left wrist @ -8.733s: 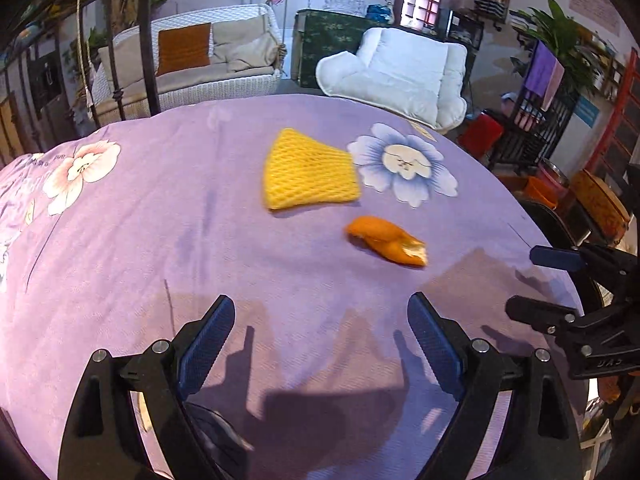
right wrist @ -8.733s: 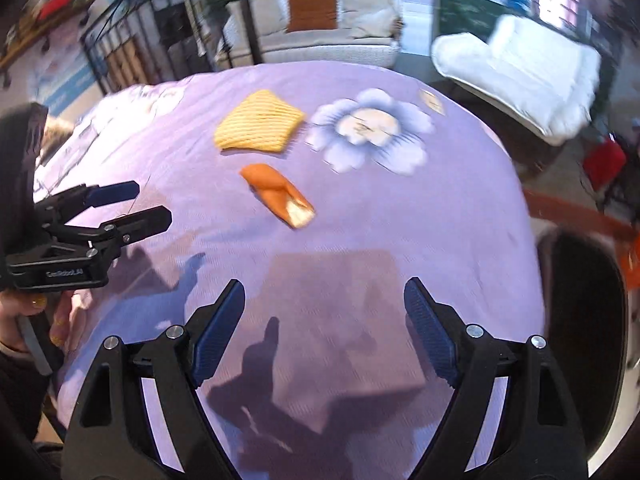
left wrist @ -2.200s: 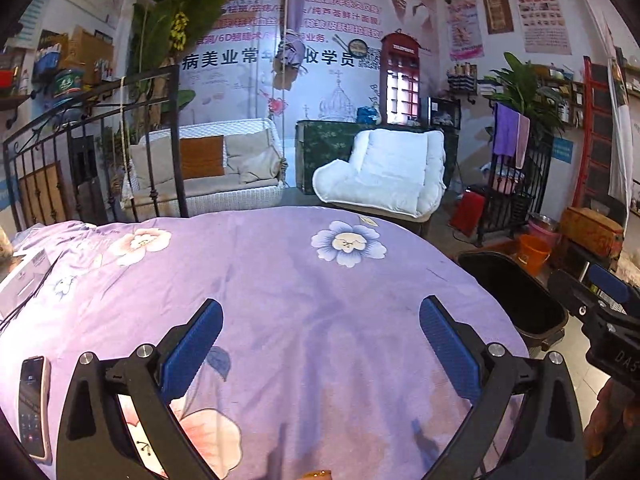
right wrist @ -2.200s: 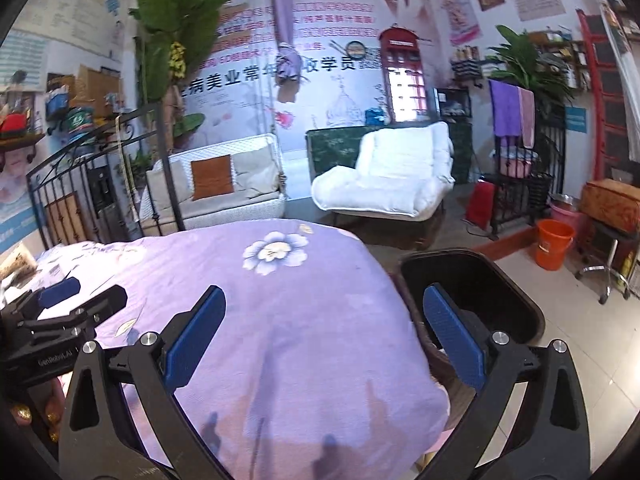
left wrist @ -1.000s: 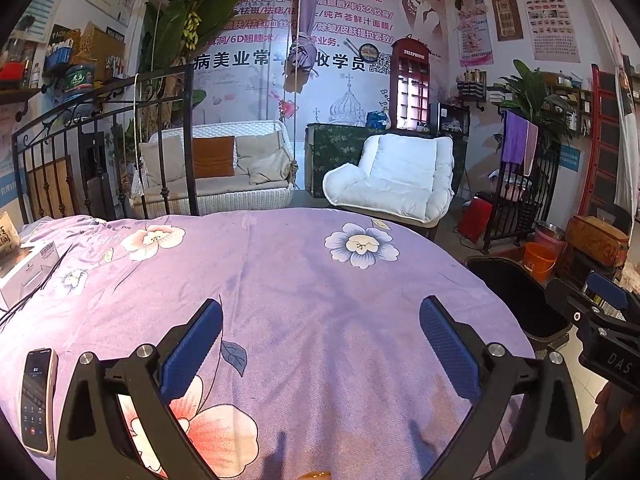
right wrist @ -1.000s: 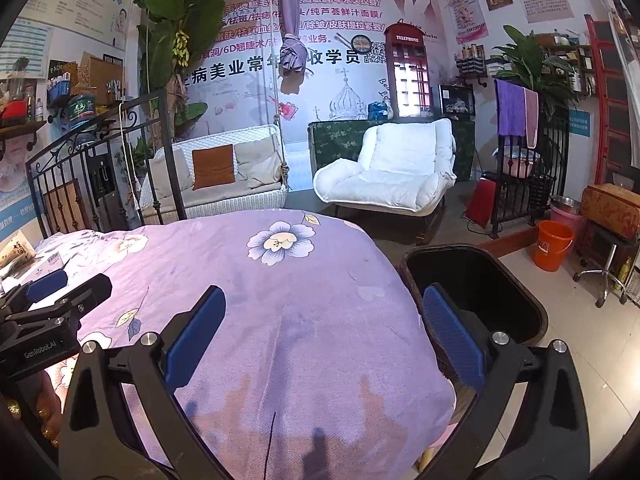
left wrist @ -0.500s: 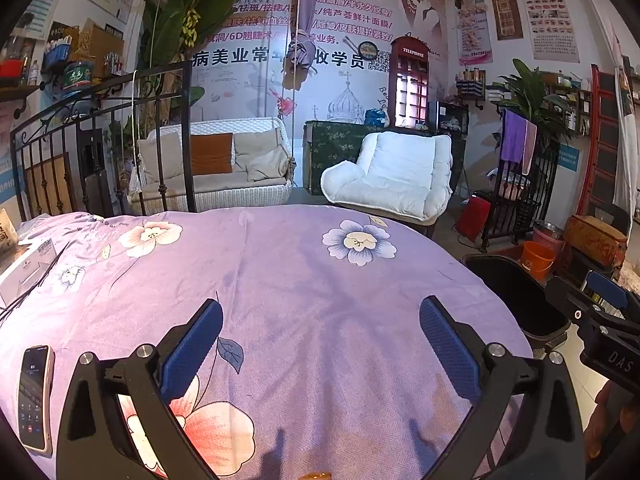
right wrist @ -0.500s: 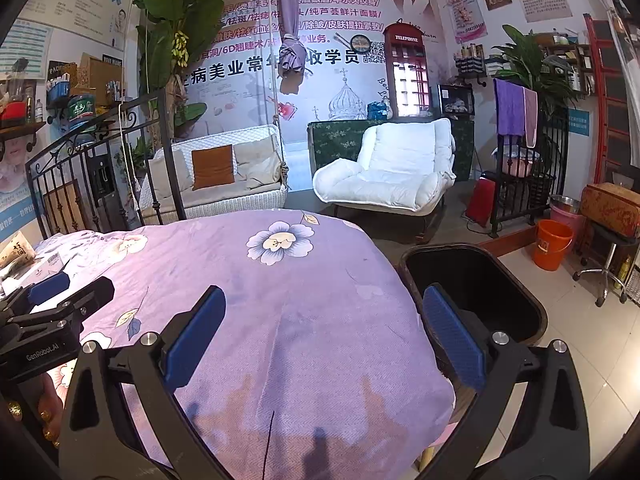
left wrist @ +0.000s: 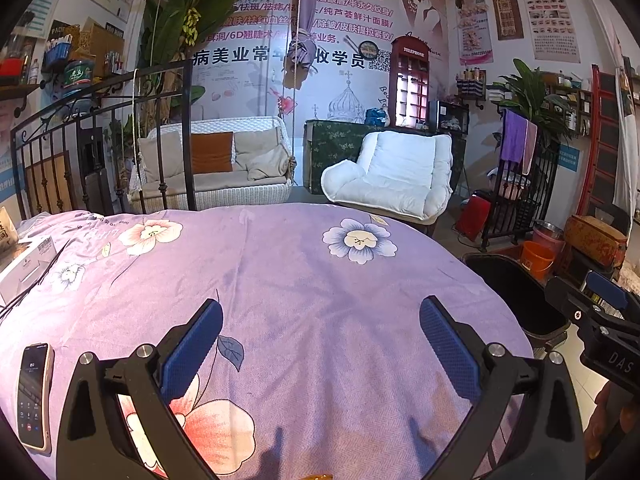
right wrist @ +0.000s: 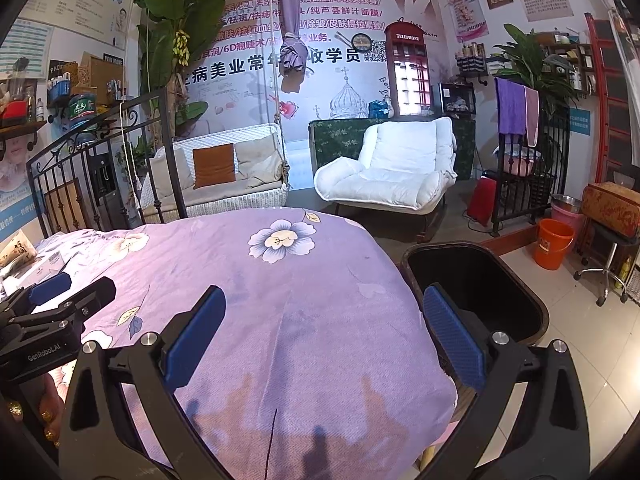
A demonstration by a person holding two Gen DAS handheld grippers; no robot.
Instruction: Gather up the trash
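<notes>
Left gripper (left wrist: pixel 320 340): black angular frame, blue textured fingers (left wrist: pixel 192 354), silver screws; white "GenRobot.AI" lettering in right wrist view. Right gripper (right wrist: pixel 324 336): identical build; "DAS" visible on side in left wrist view.

At the bottom edge of my left view an orange scrap (left wrist: pixel 318 477) is cut off, too little to name. My right finger pad (right wrist: pixel 450 337) hides part of the black bin (right wrist: pixel 516 276), whose inside is too dark to read.

Bin (right wrist: pixel 476 280) right of table (right wrist: pixel 280 300)
</notes>
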